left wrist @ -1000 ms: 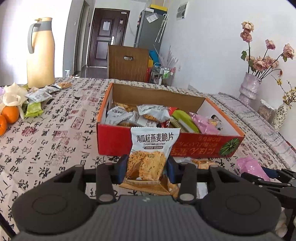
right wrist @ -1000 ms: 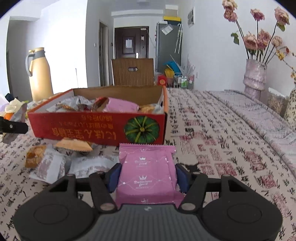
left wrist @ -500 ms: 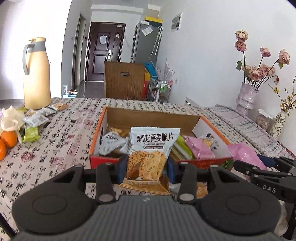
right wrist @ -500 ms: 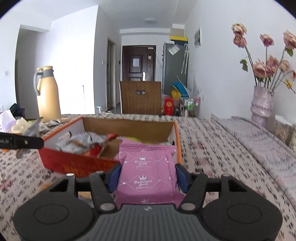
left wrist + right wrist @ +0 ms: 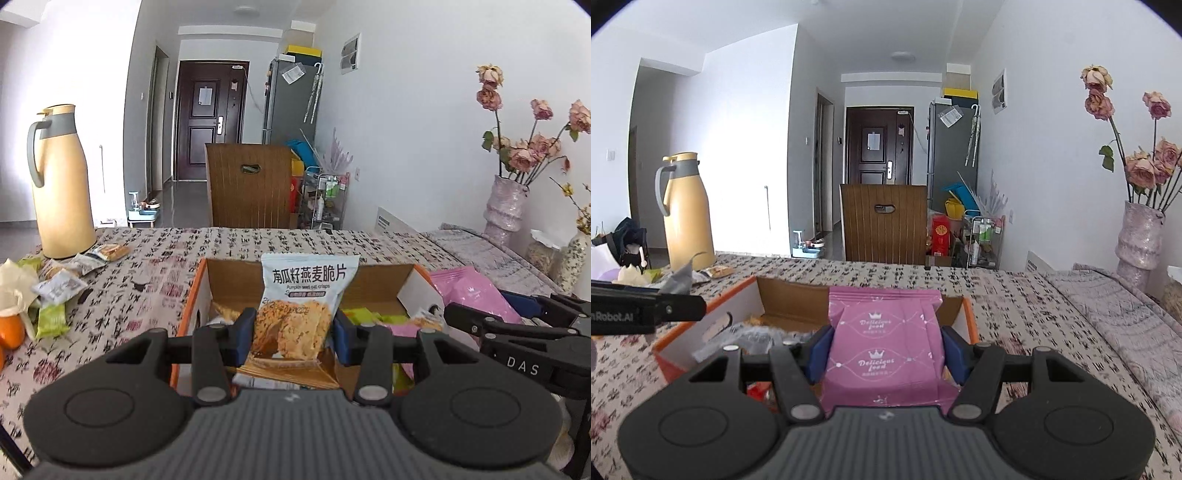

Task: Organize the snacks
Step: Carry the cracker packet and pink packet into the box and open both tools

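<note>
At lower centre, my left gripper (image 5: pixel 293 334) is clamped on the oat crisps packet (image 5: pixel 301 302) above the cardboard box (image 5: pixel 192 295); my right gripper (image 5: pixel 886 349) grips the pink packet (image 5: pixel 884 343) over it too.

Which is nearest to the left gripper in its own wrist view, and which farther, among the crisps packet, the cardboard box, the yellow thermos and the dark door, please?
1. Crisps packet: clamped in the left gripper.
2. Cardboard box: just below and ahead.
3. Yellow thermos: far left on the table.
4. Dark door: down the hall.
</note>
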The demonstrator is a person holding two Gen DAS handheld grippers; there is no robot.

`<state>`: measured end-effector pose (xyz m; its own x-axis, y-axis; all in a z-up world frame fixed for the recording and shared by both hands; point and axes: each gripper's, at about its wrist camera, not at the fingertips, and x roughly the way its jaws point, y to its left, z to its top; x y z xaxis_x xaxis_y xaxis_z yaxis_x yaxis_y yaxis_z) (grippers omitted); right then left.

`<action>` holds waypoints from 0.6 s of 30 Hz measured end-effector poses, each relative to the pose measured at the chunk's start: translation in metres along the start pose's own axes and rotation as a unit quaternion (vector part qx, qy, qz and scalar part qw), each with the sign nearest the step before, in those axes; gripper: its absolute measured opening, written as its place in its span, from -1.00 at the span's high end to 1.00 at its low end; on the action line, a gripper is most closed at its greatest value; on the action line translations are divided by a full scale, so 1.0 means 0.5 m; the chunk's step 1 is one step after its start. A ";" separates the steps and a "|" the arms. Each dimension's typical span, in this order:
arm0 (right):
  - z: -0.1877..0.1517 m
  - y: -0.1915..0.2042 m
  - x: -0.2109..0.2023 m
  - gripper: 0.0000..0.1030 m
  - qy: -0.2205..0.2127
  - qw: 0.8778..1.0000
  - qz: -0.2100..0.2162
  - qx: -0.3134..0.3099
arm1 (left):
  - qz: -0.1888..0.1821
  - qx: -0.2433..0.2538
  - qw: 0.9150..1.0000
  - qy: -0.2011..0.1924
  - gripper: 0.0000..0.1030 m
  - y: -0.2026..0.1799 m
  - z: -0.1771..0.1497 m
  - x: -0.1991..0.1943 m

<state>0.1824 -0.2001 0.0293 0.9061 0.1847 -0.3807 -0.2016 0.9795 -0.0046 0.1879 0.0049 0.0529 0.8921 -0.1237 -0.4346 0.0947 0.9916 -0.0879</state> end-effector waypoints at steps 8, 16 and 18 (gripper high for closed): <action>0.021 -0.003 0.073 -0.19 -0.005 1.000 0.007 0.023 | 0.012 -0.003 1.000 -0.010 0.17 -0.001 0.031 0.072; -0.002 -0.030 0.103 -0.19 0.001 0.998 0.018 0.052 | 0.017 -0.018 1.000 -0.008 0.17 0.019 0.009 0.113; -0.007 -0.031 0.105 -0.19 0.003 0.998 0.024 0.053 | 0.017 -0.026 1.000 -0.003 0.17 0.029 0.005 0.118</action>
<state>0.2317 -0.2059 0.0065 0.8939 0.2314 -0.3841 -0.2042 0.9727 0.1107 0.2432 0.0119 0.0283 0.8967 -0.0892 -0.4335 0.0412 0.9920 -0.1189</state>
